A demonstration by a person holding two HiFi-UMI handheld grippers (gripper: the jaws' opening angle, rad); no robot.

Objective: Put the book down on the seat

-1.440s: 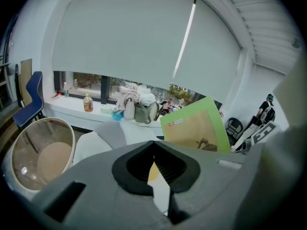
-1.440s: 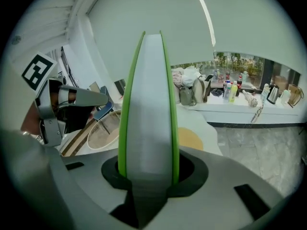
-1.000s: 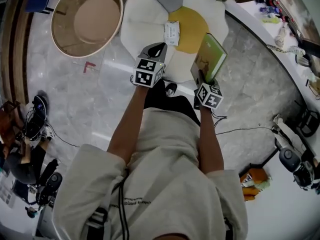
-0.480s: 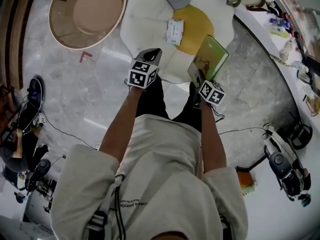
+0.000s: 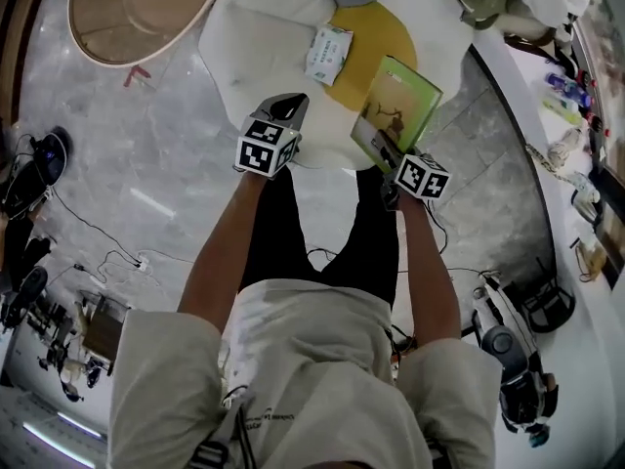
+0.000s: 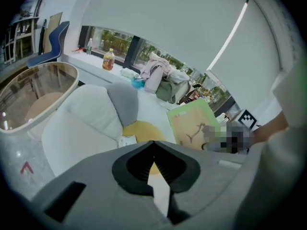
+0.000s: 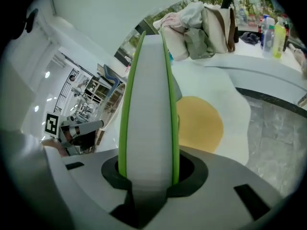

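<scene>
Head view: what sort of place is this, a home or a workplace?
Probably a lounge corner in an office or lab, not a home. A white flower-shaped seat with a yellow centre stands beside a round glass table on a marble floor, and equipment with cables lies around.

Head cam stares almost straight down over the person's shoulders at the white seat (image 5: 244, 37). Both gripper cams ride close behind their jaws, angled down. All three catch its yellow cushion (image 5: 376, 37) and the green book (image 5: 395, 110).
</scene>
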